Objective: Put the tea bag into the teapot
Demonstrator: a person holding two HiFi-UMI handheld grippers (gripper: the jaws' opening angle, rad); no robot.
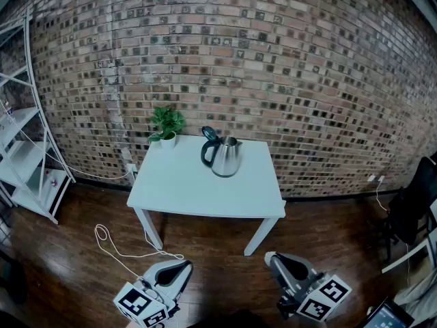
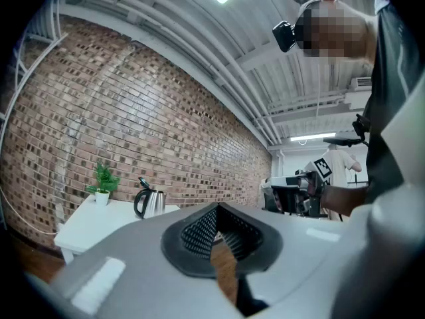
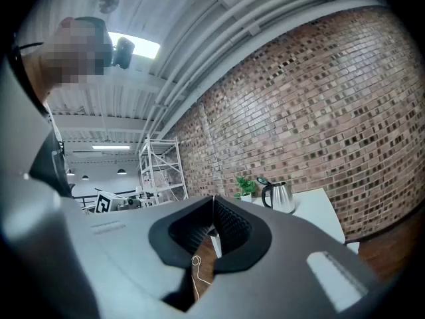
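No tea bag shows in any view, so where it lies I cannot tell; the teapot, a steel one with a black handle and its lid tipped up, stands near the back edge of the white table, a little right of centre. The left gripper and right gripper both hang low, well apart from the table's front edge, each with its jaws pressed together on nothing. I judge the task not yet begun: the next move calls for finding the bag and opening a jaw pair. A potted plant sits at the back left corner, clear of the pot; a white cord trails on the floor by the left front leg
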